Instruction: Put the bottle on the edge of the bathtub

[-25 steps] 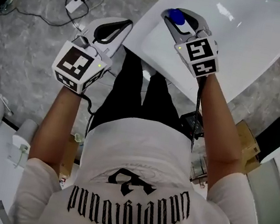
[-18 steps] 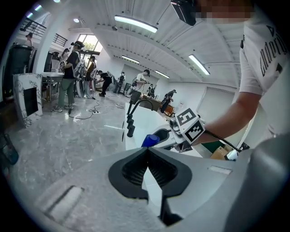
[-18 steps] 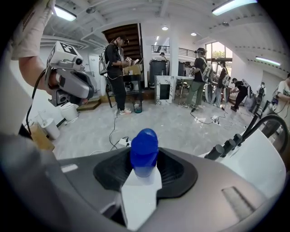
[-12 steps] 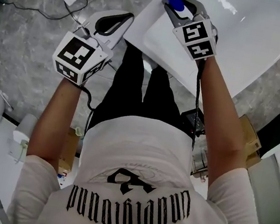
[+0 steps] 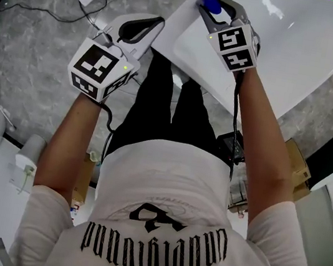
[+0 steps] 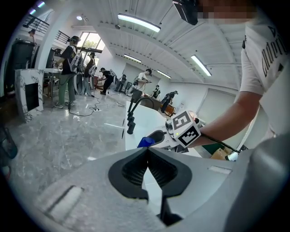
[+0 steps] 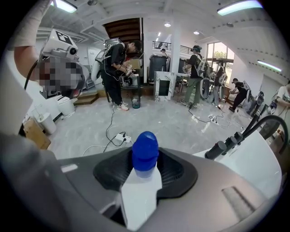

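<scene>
In your head view, your right gripper (image 5: pixel 220 10) holds the blue-capped bottle (image 5: pixel 208 5) over the rim of the white bathtub (image 5: pixel 172 32), though you can't quite tell whether its base touches. Your left gripper (image 5: pixel 138 28) hangs just beside the tub. In the left gripper view, the fingers (image 6: pixel 129 170) are closed tip to tip on nothing. In the right gripper view, the fingers (image 7: pixel 113 174) grip the bottle (image 7: pixel 140 190) by its white body.

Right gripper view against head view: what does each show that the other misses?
Only the right gripper view: the bottle's white body clamped between the jaws, and a black tap. Only the head view: the person's black trousers and printed shirt back. Both: the blue cap, the white bathtub and a power strip.
</scene>
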Demonstrator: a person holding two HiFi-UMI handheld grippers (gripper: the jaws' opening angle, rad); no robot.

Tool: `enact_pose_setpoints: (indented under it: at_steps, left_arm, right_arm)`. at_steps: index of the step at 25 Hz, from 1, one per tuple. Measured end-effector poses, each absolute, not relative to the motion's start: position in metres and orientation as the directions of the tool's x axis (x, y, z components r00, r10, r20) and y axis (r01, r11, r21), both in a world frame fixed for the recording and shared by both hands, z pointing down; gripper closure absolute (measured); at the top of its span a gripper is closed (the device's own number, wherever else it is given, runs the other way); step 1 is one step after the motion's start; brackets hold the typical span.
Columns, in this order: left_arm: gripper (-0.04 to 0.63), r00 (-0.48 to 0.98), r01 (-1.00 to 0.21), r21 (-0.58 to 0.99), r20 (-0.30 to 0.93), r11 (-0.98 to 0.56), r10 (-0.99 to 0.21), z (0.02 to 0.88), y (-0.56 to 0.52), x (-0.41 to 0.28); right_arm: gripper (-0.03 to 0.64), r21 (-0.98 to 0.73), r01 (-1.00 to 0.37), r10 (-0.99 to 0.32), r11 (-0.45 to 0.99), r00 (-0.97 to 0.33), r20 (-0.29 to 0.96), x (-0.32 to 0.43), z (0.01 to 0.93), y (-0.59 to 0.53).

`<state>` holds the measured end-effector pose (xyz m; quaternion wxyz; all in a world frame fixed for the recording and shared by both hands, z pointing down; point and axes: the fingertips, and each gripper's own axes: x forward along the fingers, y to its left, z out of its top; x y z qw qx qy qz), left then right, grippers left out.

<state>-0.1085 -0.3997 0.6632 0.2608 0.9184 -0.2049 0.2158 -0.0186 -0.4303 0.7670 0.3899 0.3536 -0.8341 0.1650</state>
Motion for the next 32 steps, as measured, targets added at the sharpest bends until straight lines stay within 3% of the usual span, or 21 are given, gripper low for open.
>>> enact_pose_setpoints:
  at_steps: [13,23,32]
  left_arm:
    - [0.591,0.816,-0.512,0.392,0.499,-0.764,-0.290,0.664,-0.405,-0.115]
    - [0.589,0.786,-0.579,0.347,0.477,-0.738,-0.393,0.603,-0.359,-0.101]
    - [0.589,0.764,-0.627,0.281,0.404,-0.727,-0.503,0.510,-0.292,-0.071]
  right_arm:
    - [0.402,-0.035,-0.708,-0.446,0.706,-0.481,0.755,-0.026,0.757,-0.434]
    - [0.399,-0.062,-0.723,-0.485,0.688,-0.521,0.703,0.013,0.670,-0.390]
    - [0.500,-0.078,-0.624,-0.455,0.777,-0.644,0.615,0.032,0.558,-0.303]
